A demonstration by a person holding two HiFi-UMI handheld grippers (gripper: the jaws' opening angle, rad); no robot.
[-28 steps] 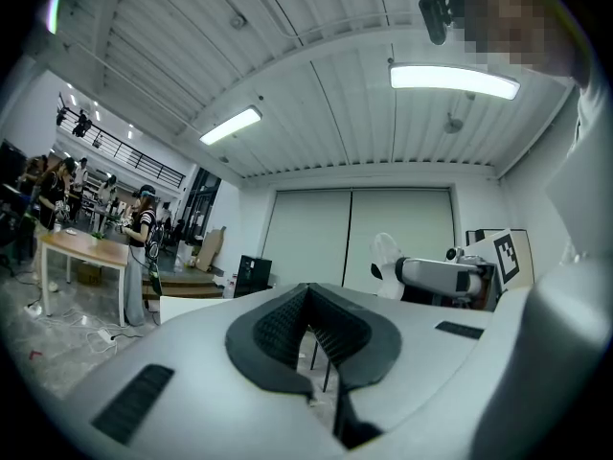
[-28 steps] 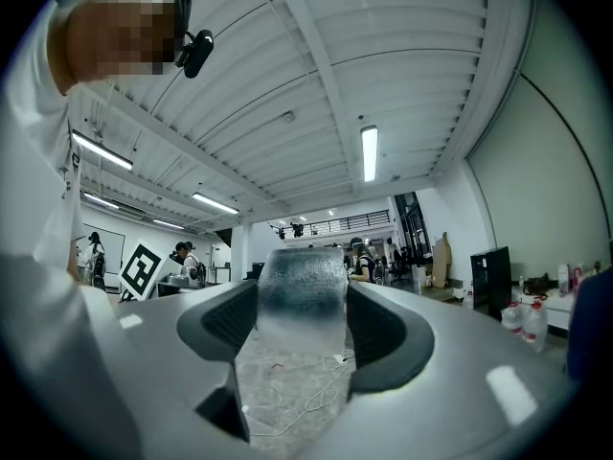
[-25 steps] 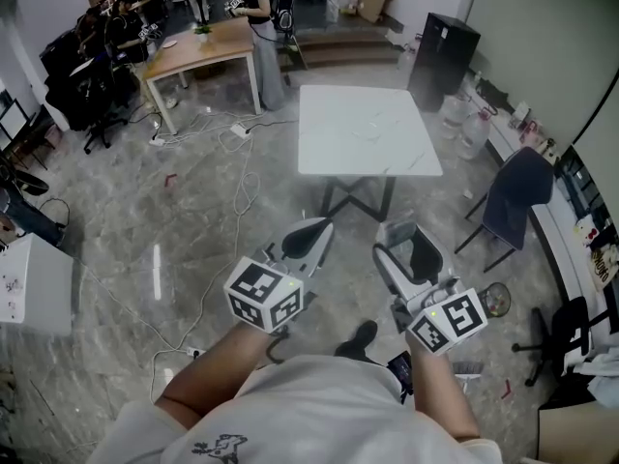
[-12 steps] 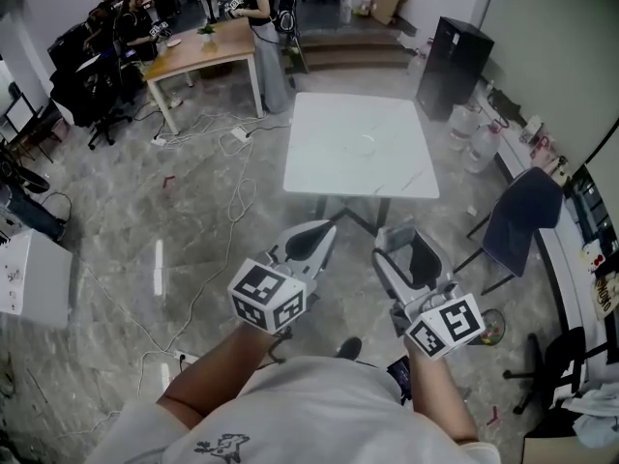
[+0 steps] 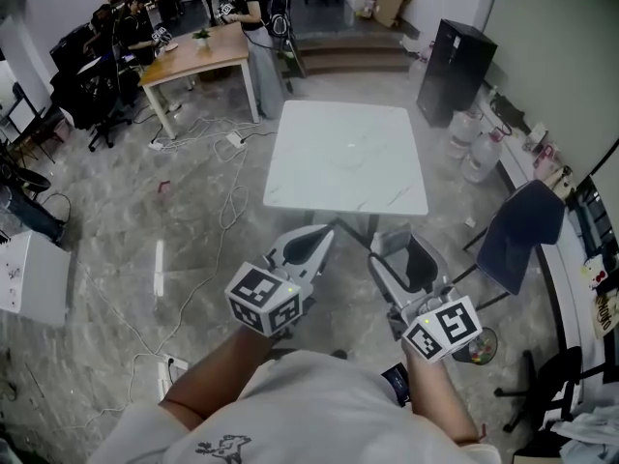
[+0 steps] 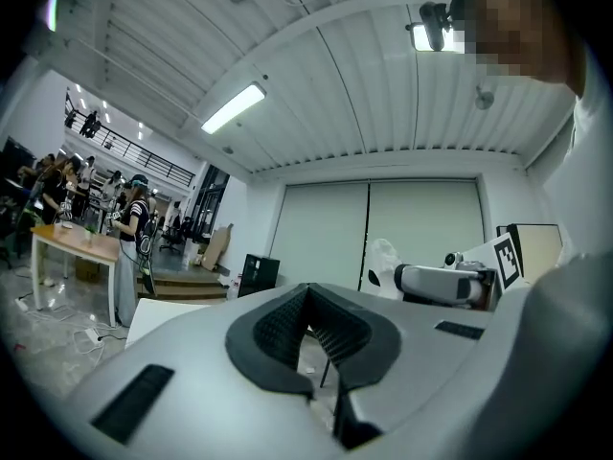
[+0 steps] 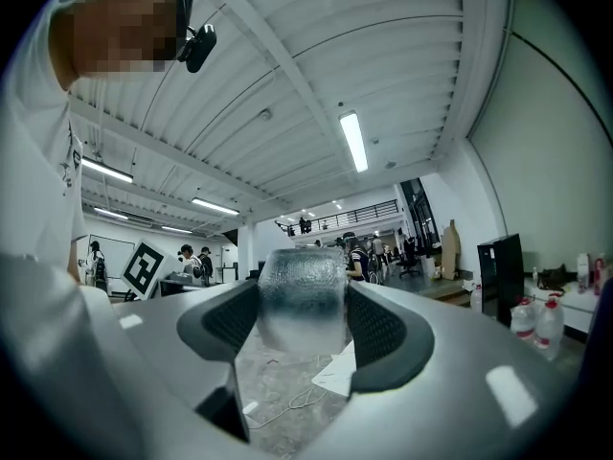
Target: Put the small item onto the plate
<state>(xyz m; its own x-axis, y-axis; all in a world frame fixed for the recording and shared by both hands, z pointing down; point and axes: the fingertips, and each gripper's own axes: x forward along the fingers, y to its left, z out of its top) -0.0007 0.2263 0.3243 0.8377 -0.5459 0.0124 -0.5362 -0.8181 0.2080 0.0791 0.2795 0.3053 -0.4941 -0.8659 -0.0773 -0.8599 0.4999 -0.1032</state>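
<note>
In the right gripper view a small translucent, bubble-textured block (image 7: 302, 300) sits squeezed between the dark pads, so my right gripper (image 7: 302, 307) is shut on it. The head view shows that gripper (image 5: 414, 255) held low in front of the person; the block is hard to make out there. My left gripper (image 5: 311, 243) is beside it, and the left gripper view shows its pads (image 6: 287, 329) meeting with nothing between them. Ahead stands a white square table (image 5: 300, 177) with a faint round outline (image 5: 351, 153) on top, possibly a clear plate.
A dark chair (image 5: 518, 225) stands right of the table, with water bottles (image 5: 476, 153) and a black cabinet (image 5: 456, 58) beyond it. Cables (image 5: 237, 177) trail over the marble floor to the left. A wooden desk (image 5: 193, 56) with people around it is at the back left.
The white table has come closer and lower in the head view as the person walks toward it. Both grippers keep the same pose, and the right one still holds the block.
</note>
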